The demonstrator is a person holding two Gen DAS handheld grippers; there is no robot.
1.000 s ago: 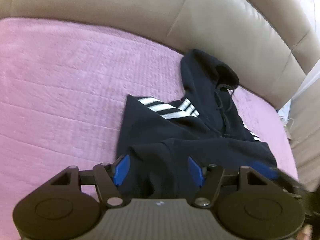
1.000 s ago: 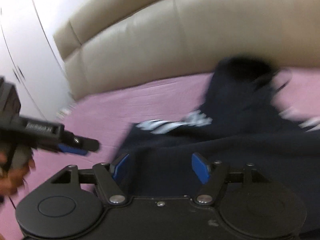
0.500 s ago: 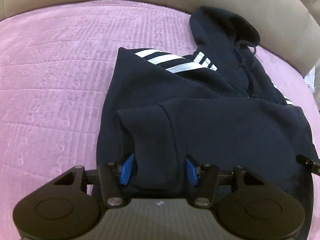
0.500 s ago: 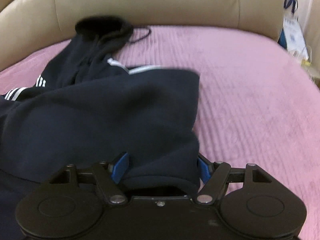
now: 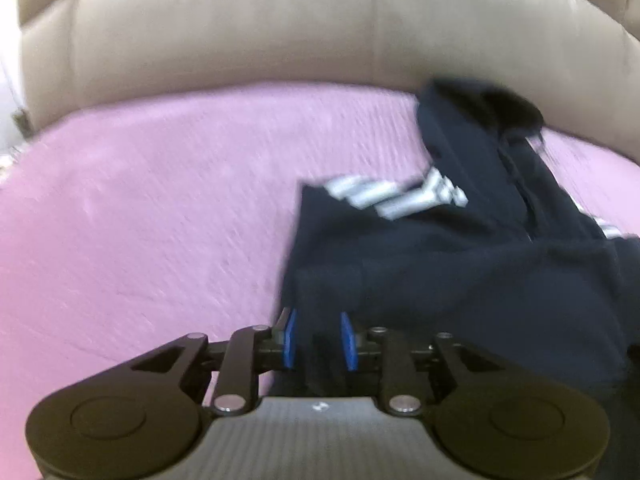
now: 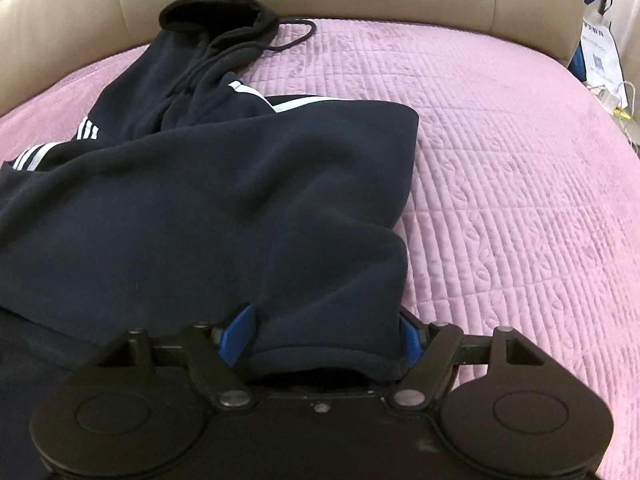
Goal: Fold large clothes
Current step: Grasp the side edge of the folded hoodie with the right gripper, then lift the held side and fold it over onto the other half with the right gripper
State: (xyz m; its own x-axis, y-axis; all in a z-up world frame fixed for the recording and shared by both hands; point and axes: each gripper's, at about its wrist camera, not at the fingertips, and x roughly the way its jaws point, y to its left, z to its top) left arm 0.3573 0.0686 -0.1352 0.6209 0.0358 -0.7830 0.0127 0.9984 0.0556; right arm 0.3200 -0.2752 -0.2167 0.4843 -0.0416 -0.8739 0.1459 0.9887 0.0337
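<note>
A dark navy hoodie (image 5: 460, 264) with white stripes lies partly folded on a pink quilted cover (image 5: 140, 208). Its hood (image 6: 216, 12) points toward the beige headboard. In the blurred left wrist view, my left gripper (image 5: 316, 338) is shut on the hoodie's near left edge, with a fold of fabric pinched between the blue pads. In the right wrist view, my right gripper (image 6: 324, 340) stands wide open around the hoodie's (image 6: 224, 216) near right corner, with a thick roll of fabric lying between the blue fingers (image 6: 240, 330).
A beige padded headboard (image 5: 280, 32) runs along the far side of the bed. The pink cover (image 6: 520, 184) stretches to the right of the hoodie. A white bag with blue handles and some cables (image 6: 600, 52) sit past the bed's right edge.
My left gripper has closed on the hoodie's left edge and its view has swung left and up. My right gripper stays open around the right corner, a little closer in.
</note>
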